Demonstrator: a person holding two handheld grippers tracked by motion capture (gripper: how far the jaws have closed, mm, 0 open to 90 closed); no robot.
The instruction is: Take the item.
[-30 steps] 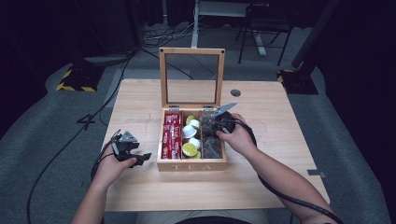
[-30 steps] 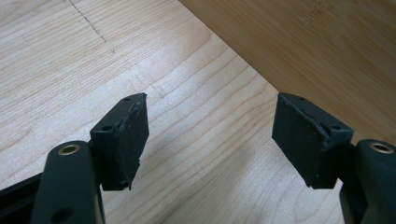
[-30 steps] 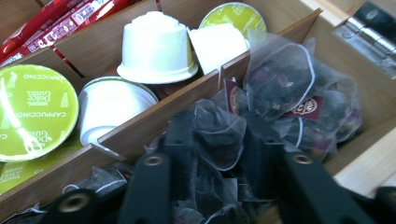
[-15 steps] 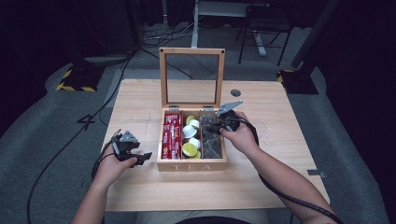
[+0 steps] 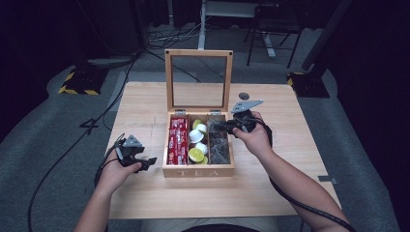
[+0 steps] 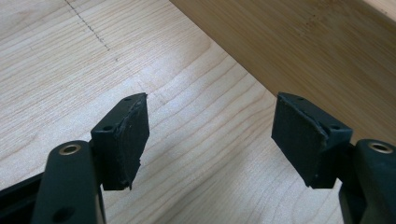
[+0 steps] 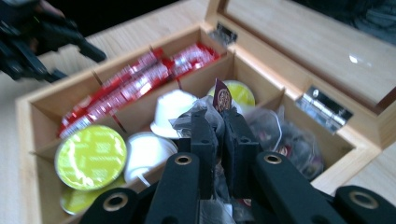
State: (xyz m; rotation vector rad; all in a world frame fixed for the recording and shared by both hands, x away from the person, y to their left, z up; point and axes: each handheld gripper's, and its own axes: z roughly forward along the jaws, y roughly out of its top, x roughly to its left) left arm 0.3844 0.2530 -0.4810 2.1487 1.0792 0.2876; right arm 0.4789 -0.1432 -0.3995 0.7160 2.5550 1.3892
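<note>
1. Table [image 5: 270, 188]: pale wood, carrying an open tea box near its middle.
2. Tea box [image 5: 198, 171]: wooden, lettered "TEA" on its front wall, glazed lid [image 5: 198, 79] standing upright at the back; three compartments run front to back.
3. Compartment contents: red sachets [image 5: 177, 140] at left; white and lime-green capsules [image 5: 197, 145] in the middle; clear-wrapped tea bags [image 5: 220, 147] at right.
4. Left gripper [image 5: 145, 162]: low on the table just beside the box's left wall, jaws spread apart with nothing between them.
5. Right gripper [image 5: 216, 126]: over the box's rear right, jaws closed on a tea bag packet [image 7: 219, 105], apparently lifted clear of the others, though blur obscures this.
</note>
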